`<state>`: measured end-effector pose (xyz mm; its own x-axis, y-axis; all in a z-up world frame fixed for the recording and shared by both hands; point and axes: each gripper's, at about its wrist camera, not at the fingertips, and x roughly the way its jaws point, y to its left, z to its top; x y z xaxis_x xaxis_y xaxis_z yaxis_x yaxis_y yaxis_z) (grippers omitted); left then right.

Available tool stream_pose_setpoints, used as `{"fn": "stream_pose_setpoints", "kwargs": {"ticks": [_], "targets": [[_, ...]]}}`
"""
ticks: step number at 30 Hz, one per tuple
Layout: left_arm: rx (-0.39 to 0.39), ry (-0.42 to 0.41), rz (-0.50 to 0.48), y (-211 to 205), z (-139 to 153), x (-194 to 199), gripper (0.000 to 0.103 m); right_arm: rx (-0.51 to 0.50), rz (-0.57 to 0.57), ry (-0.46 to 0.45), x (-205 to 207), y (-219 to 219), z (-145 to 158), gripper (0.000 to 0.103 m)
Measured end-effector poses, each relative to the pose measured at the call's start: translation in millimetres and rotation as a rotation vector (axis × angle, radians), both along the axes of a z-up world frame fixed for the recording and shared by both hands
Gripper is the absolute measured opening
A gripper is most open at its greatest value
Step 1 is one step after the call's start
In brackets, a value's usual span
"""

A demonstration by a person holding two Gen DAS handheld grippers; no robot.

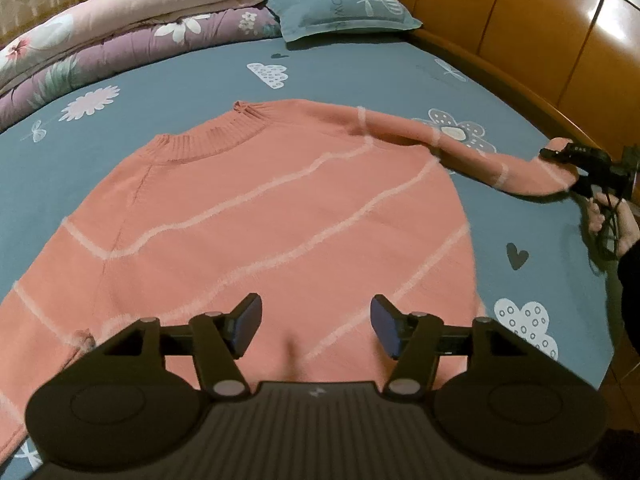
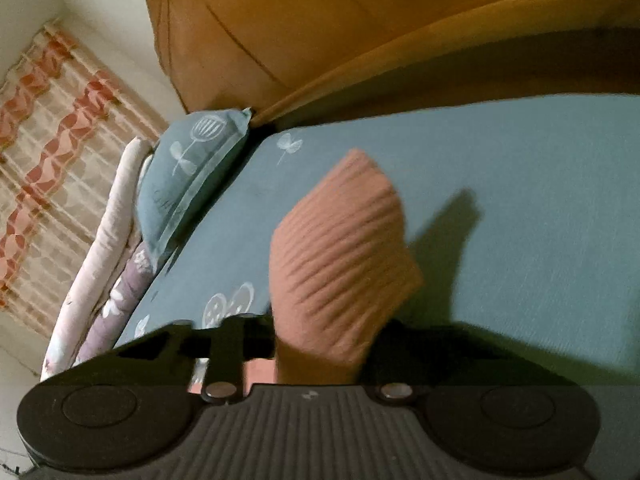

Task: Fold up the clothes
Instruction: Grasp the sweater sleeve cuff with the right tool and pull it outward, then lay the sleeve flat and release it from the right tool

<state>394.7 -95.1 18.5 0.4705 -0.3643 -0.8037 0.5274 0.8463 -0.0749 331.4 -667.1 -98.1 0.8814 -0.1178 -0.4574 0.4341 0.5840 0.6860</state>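
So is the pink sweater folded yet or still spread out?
Spread out. The sweater lies flat on the bed, collar showing; one sleeve is stretched sideways, its cuff pinched in the right tool.

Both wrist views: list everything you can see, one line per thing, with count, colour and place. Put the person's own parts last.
sweater: one, salmon pink with pale stripes, spread flat on the bed, one sleeve stretched out to the side
sleeve cuff: one, ribbed pink, clamped in the right gripper
bed sheet: one, blue-grey with white flowers and hearts, under the sweater
pillow: one, blue-grey, at the head of the bed
quilts: folded stack, pink over purple floral, along the far edge
headboard: one, orange wood, beside the pillow
curtain: one, cream with red pattern, on the wall
left gripper: black, open above the sweater hem
right gripper: black, shut on the cuff
hand: one, holding the right gripper
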Motion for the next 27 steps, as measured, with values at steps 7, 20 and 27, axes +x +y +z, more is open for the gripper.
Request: {"fn": "stream_pose_setpoints", "kwargs": {"ticks": [7, 20, 27], "targets": [[0.009, 0.008, 0.023, 2.3, -3.5, -0.4, 0.061, -0.172, 0.038, 0.006, 18.7, -19.5, 45.6, 0.012], [0.001, 0.007, 0.045, 10.3, -4.2, -6.1, 0.062, -0.387, -0.087, 0.178, 54.0, -46.6, 71.3, 0.038], [0.0, 0.026, 0.053, 7.0, -11.7, 0.4, 0.063, -0.396, 0.053, 0.114, 50.3, -20.4, 89.0, 0.039]]}}
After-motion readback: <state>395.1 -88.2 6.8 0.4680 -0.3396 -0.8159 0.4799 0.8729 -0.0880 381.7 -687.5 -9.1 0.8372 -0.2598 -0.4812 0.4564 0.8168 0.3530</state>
